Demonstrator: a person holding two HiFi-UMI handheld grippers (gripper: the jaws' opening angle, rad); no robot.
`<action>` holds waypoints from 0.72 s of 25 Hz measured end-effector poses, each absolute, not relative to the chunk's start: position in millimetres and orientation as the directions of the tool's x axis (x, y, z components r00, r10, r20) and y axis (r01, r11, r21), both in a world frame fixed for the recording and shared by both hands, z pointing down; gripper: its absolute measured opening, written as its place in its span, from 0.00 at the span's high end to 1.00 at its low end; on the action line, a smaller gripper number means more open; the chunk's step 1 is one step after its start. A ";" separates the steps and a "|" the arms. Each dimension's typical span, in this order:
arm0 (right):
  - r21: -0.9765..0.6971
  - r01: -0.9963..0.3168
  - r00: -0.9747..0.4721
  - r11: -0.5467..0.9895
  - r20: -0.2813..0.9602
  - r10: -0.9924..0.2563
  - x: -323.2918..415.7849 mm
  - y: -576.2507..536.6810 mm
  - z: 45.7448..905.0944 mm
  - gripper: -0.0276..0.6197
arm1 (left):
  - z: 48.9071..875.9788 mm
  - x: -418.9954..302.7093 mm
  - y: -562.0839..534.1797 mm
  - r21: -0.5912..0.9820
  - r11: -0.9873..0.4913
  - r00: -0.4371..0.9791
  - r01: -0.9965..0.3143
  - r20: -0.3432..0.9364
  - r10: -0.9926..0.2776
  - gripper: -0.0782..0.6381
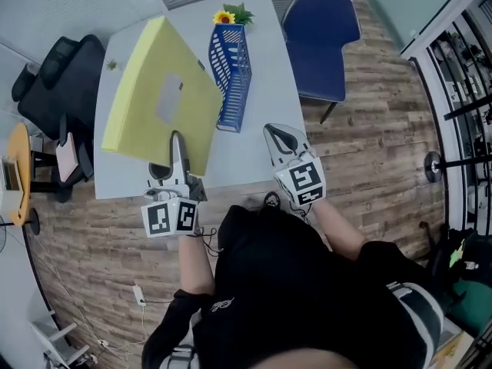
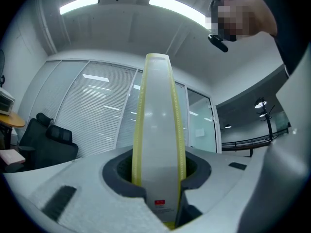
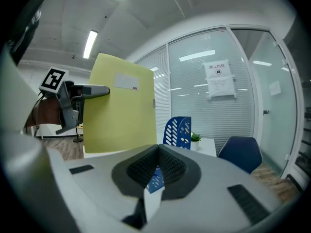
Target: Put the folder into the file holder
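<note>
A large yellow folder hangs tilted over the left half of the white table, with a pale label on its face. My left gripper is shut on its near edge. In the left gripper view the folder's edge stands upright between the pads. A blue mesh file holder stands upright just right of the folder, apart from it. My right gripper rests near the table's front right edge, shut and holding nothing. The right gripper view shows the folder, the file holder and the left gripper.
A small plant with a yellow flower sits behind the file holder. A blue chair stands right of the table and a black office chair to its left. A round wooden side table is at far left, metal shelving at far right.
</note>
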State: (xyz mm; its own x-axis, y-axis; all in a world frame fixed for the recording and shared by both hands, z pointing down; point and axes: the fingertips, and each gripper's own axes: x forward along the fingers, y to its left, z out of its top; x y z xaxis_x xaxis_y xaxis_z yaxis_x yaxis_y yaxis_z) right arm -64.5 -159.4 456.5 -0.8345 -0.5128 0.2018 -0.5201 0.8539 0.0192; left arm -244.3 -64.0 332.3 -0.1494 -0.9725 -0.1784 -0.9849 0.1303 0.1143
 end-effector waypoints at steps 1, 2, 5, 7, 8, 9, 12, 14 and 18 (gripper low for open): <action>0.019 -0.524 -0.832 0.852 0.205 -0.516 -63.8 -162.3 459.9 0.95 | 330.4 -245.8 -69.8 0.110 0.129 -0.148 -0.986 -0.188 -0.971 0.68; 0.019 -0.528 -0.828 0.849 0.207 -0.520 -63.6 -165.5 462.3 0.95 | 328.9 -247.3 -75.6 0.108 0.127 -0.146 -0.986 -0.197 -0.969 0.68; 0.010 -0.540 -0.820 0.842 0.218 -0.529 -62.8 -171.9 468.9 0.95 | 333.2 -247.3 -91.7 0.096 0.114 -0.132 -0.989 -0.210 -0.969 0.68; 0.010 -0.540 -0.819 0.842 0.226 -0.528 -64.8 -175.7 472.6 0.95 | 341.1 -245.7 -104.5 0.086 0.096 -0.112 -0.992 -0.202 -0.973 0.68; 0.012 -0.540 -0.818 0.842 0.230 -0.528 -66.9 -178.4 474.0 0.95 | 344.7 -245.1 -111.4 0.082 0.088 -0.102 -0.993 -0.197 -0.975 0.68; 0.013 -0.543 -0.816 0.840 0.230 -0.531 -68.9 -181.7 474.9 0.95 | 347.6 -244.5 -117.7 0.077 0.082 -0.096 -0.994 -0.192 -0.977 0.68; 0.003 -0.560 -0.806 0.829 0.230 -0.545 -73.1 -191.5 478.7 0.95 | 353.7 -242.9 -133.0 0.065 0.070 -0.081 -0.995 -0.184 -0.980 0.68; -0.008 -0.567 -0.801 0.824 0.239 -0.549 -76.1 -195.4 481.7 0.95 | 358.1 -242.3 -142.8 0.066 0.055 -0.066 -0.996 -0.174 -0.982 0.68; -0.019 -0.575 -0.796 0.818 0.243 -0.554 -80.3 -204.0 488.2 0.95 | 368.8 -242.0 -163.3 0.054 0.036 -0.045 -0.998 -0.164 -0.986 0.68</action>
State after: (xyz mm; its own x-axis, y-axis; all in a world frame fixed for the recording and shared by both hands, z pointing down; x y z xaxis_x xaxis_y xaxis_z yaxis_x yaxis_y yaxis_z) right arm -80.3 -204.0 488.2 -0.7958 -0.5545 0.2435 -0.5755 0.8176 -0.0190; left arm -242.0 -163.3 368.8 -0.0448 -0.9855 -0.1636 -0.9979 0.0363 0.0543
